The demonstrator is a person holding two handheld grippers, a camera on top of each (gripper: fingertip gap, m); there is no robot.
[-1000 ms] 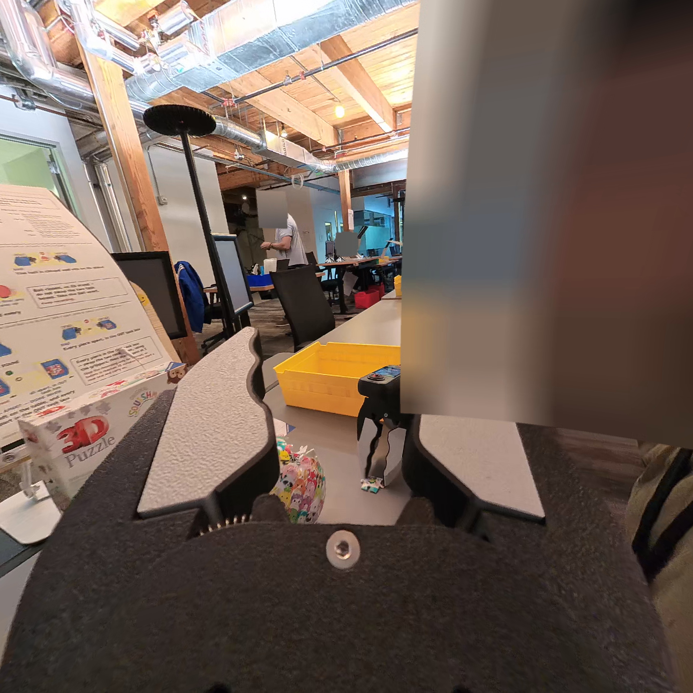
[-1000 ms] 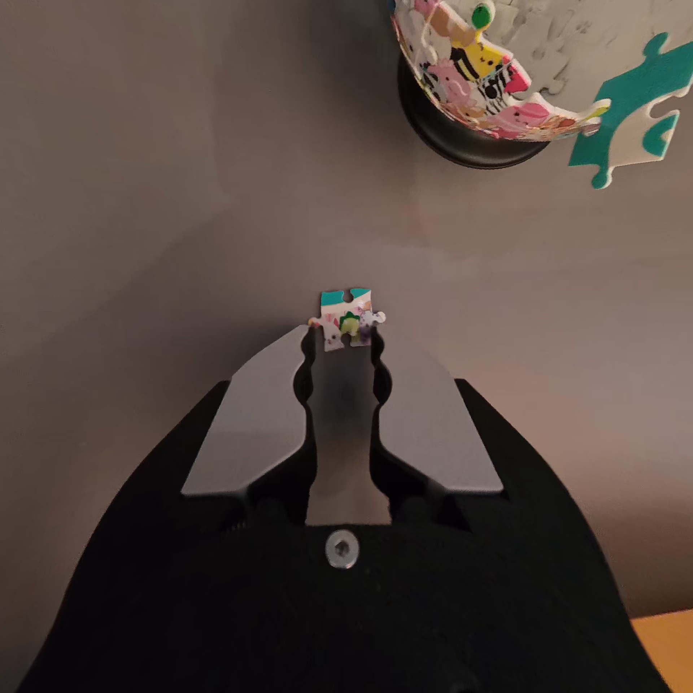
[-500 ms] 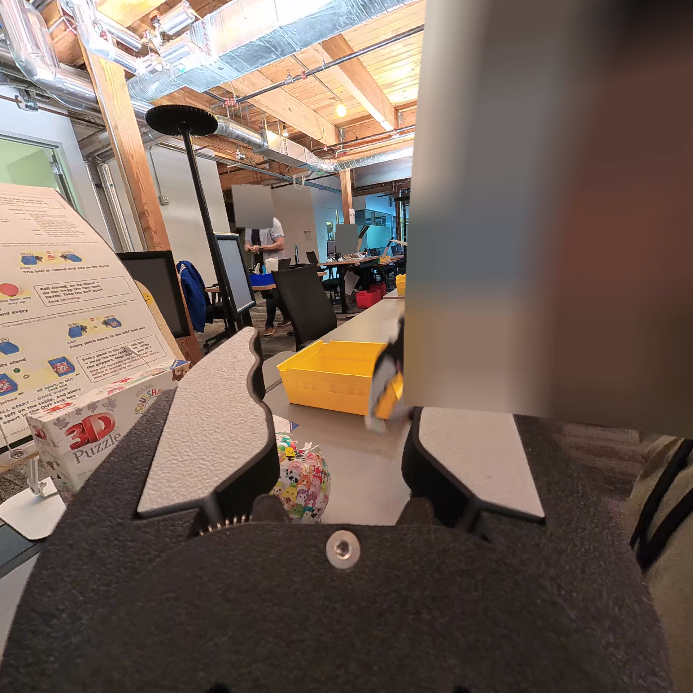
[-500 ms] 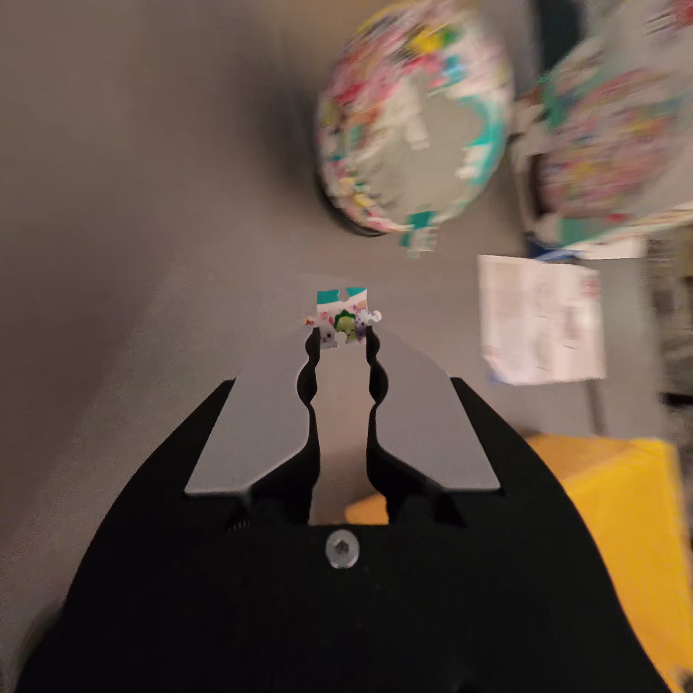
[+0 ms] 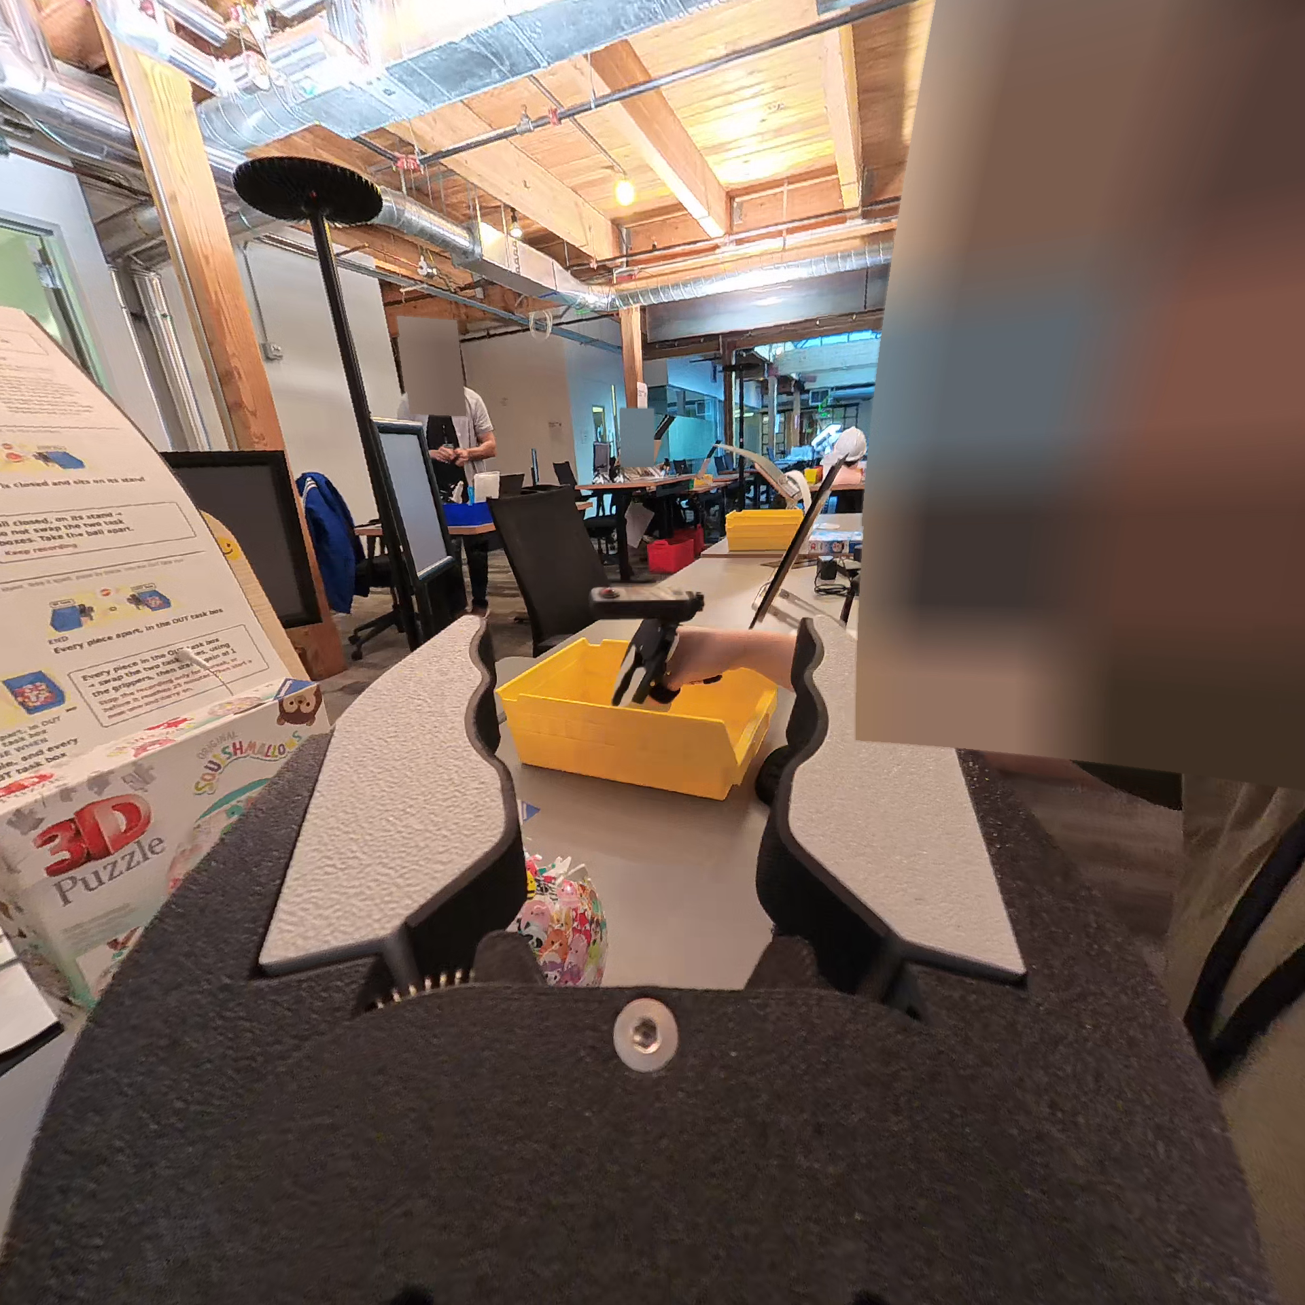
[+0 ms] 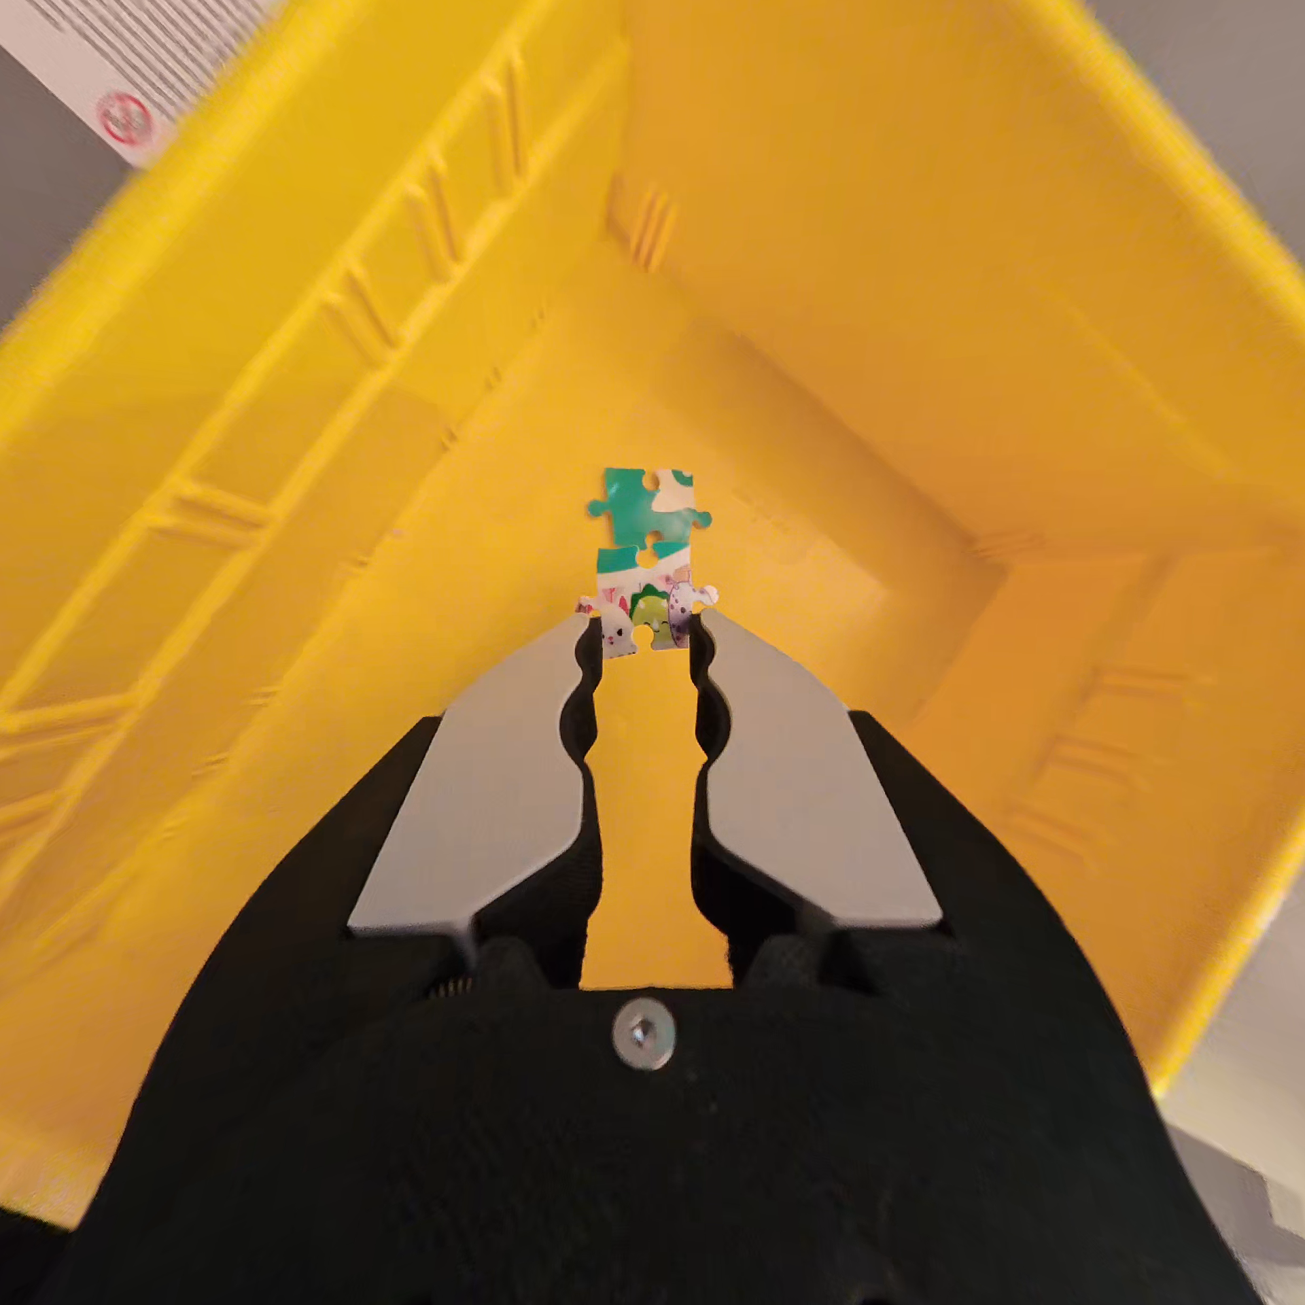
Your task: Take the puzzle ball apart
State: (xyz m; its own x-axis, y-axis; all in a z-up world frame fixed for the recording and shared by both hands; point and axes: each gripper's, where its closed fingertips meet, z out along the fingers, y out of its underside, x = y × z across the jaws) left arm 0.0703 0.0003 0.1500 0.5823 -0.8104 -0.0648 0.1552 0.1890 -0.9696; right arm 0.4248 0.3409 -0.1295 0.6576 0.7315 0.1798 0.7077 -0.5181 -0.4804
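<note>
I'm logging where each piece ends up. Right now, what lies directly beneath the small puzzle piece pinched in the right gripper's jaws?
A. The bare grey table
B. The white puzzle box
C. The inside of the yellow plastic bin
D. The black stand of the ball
C: in the right wrist view the right gripper holds the small colourful puzzle piece over the floor of the yellow plastic bin, where a teal piece already lies.

Open-plan workshop under an exposed timber ceiling with beams, silver ducts running beneath. Lit bulb hangs from a beam. Wooden post at left against a pale wall. Tall black floor lamp with disc head. Grey table in the foreground; black office chair beyond it. Rows of desks farther back, one person standing there. Blue jacket draped at left.
</note>
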